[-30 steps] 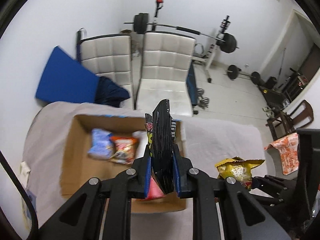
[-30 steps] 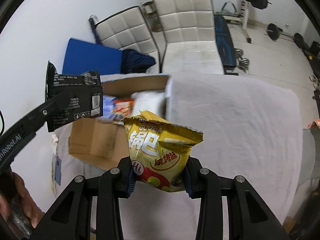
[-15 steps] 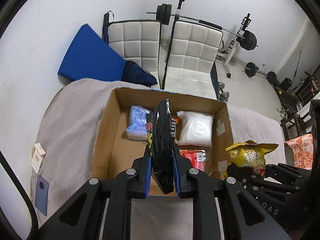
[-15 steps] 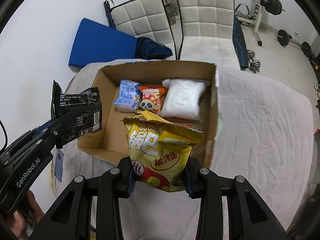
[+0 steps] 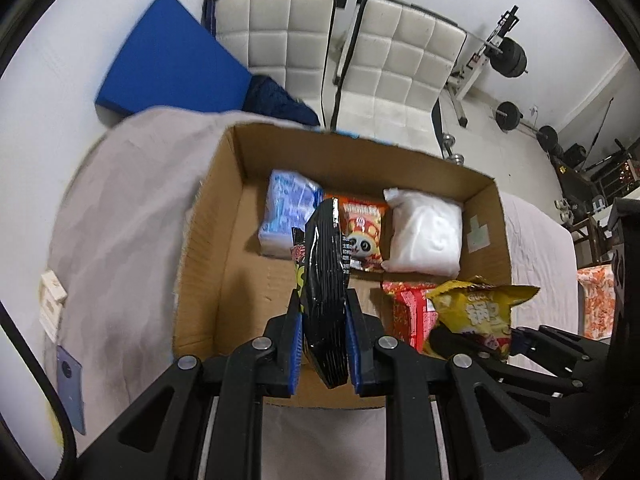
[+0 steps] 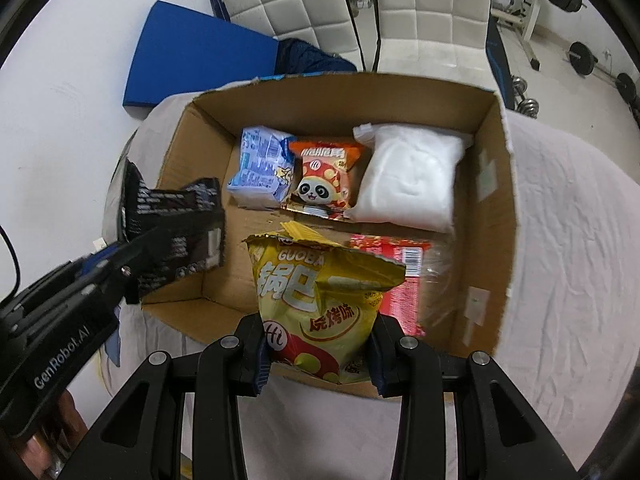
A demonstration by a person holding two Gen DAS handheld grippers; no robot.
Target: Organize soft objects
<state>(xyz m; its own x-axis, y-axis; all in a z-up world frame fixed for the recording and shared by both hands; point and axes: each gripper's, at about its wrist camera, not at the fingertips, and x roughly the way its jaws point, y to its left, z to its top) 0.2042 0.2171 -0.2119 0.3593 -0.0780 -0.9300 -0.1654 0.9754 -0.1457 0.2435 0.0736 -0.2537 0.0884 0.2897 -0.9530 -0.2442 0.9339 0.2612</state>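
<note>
- Six soft packs in all: four lie in the cardboard box (image 6: 496,184), two are held above it.
- In the box: a blue-and-white pack (image 6: 262,170), an orange panda snack bag (image 6: 322,182) and a white pouch (image 6: 408,178) side by side along the far wall; a red packet (image 6: 400,276) nearer, on the right.
- The box floor's left half is bare; the box stands on a grey-covered desk (image 6: 568,240).
- The left claw (image 5: 323,344) is clamped on a glossy black bag (image 5: 324,280), held edge-on and upright.
- The right claw (image 6: 318,354) grips a crinkled yellow chip bag (image 6: 320,300) by its lower end, over the box's near wall.
</note>
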